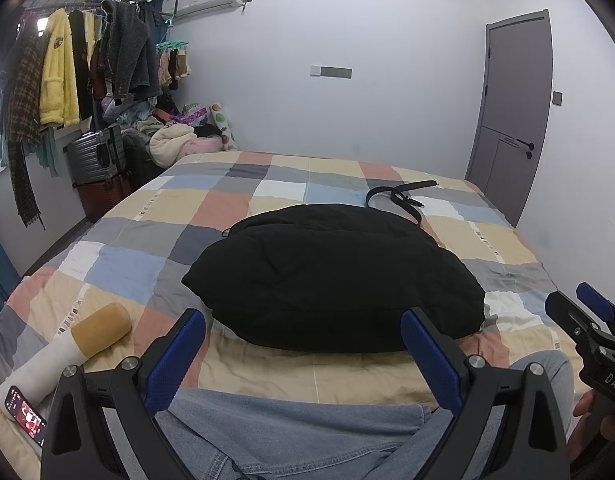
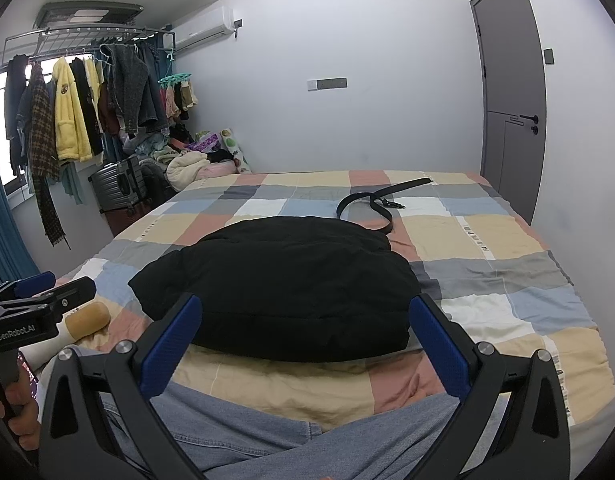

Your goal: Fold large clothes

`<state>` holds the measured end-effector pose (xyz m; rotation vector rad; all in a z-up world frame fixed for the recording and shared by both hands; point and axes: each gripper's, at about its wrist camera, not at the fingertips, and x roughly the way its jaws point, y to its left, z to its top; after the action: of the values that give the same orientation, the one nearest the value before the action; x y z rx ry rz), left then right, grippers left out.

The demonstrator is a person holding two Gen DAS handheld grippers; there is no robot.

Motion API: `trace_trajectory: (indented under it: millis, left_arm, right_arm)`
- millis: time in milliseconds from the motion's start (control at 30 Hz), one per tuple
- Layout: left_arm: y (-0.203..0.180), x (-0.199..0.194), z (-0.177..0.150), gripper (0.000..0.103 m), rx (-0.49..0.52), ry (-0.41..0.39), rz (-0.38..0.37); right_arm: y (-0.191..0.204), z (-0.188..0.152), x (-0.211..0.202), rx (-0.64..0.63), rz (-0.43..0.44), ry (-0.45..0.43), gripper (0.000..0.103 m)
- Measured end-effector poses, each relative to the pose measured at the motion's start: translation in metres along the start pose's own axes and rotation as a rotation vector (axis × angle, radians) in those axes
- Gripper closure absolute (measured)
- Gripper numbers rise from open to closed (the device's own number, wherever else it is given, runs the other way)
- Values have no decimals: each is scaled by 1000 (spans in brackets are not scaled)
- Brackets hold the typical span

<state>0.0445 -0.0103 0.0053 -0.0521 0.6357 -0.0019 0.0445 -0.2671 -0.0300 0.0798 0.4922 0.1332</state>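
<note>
I am kneeling or sitting at the near edge of the bed (image 1: 235, 204), whose checked quilt is giving me a broad flat surface for folding. Off to the left the clothes rack (image 1: 87, 60) is crowding the wall, with a suitcase (image 1: 95, 154) and a heap of soft things beneath it, well apart from my work. The black padded garment (image 1: 331, 280) is lying in the middle of the quilt just ahead of me, bunched into a puffy rounded bundle; I am judging it folded or close to it, though I cannot tell how its layers are stacked. Behind it a black belt (image 2: 371, 202) is curling on the quilt, apparently set aside so it is not getting folded in. My jeans-clad legs (image 1: 291, 436) are filling the lower foreground. I am holding my left gripper (image 1: 303, 344) with its jaws spread wide and nothing between them, hovering short of the garment's near edge, and my right gripper (image 2: 305, 328) likewise agape and empty, both facing the bundle. A white and tan roller-like object (image 1: 87, 340) and a phone (image 1: 25, 414) are resting at my left.
</note>
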Motion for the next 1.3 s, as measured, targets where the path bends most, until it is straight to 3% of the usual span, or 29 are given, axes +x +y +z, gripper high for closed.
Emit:
trace_trajectory:
  millis: [1300]
  left_arm:
    - [-2,-3,3,4,-3,-5,-7]
  right_arm:
    - [-10,2,-5,7,-7,-3,0]
